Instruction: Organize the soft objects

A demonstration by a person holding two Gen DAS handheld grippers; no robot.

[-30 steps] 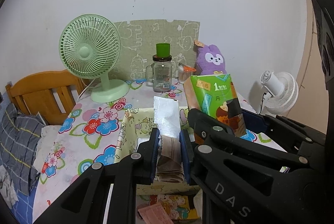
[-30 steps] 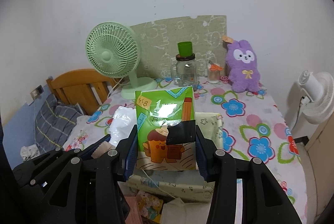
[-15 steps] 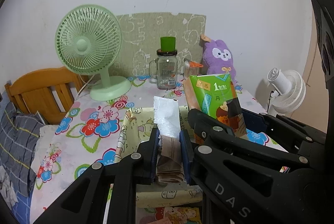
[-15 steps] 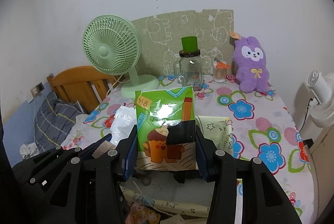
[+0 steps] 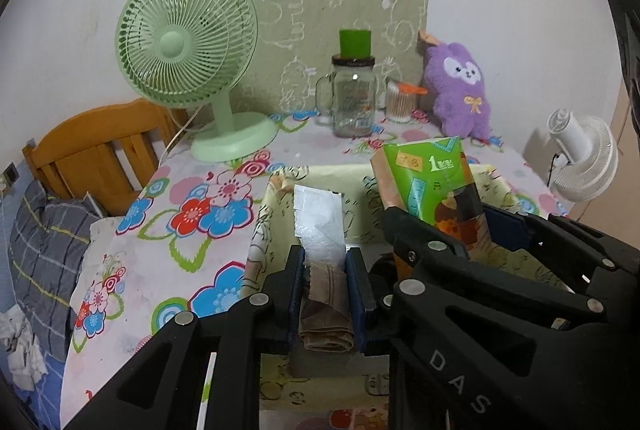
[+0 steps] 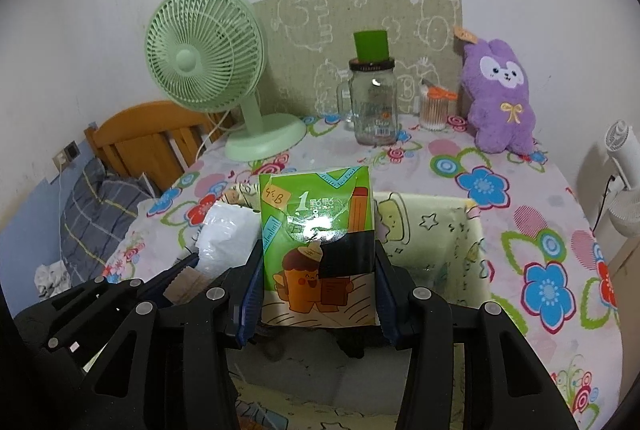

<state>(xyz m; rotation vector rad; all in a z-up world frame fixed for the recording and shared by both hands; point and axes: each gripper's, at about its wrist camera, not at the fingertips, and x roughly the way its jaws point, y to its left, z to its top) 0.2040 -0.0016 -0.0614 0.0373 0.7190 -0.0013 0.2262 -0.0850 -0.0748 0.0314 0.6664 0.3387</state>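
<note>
Soft packs, two of them, both carried above the yellow fabric bin (image 5: 276, 213) on the floral tabletop (image 5: 188, 230). Left hand-held gripper (image 5: 326, 294) is nearly closed on a clear packet of beige fabric (image 5: 326, 306), its white top sticking up past the fingertips; its jaws are beginning to open, though the packet sits between the pads and looks pinched. Right hand-held gripper (image 6: 318, 286) is set at a moderate width, clamped on the sides of a green tissue pack (image 6: 316, 242), which is upright with its printed face to the camera. Judgement: step in hand is lowering both packs into the bin. To do it well, keep each upright, bring it inside the walls before letting go, and set them side by side so neither flops over. Edges: bin walls are soft cloth and may fold inward if a finger catches the rim; the two grippers are close together, so stagger the releases. Open room: bare tabletop to the right of the bin; green fan (image 6: 204, 69), glass jar (image 6: 372, 109) and purple plush (image 6: 500, 97) stand well back by the wall.
</note>
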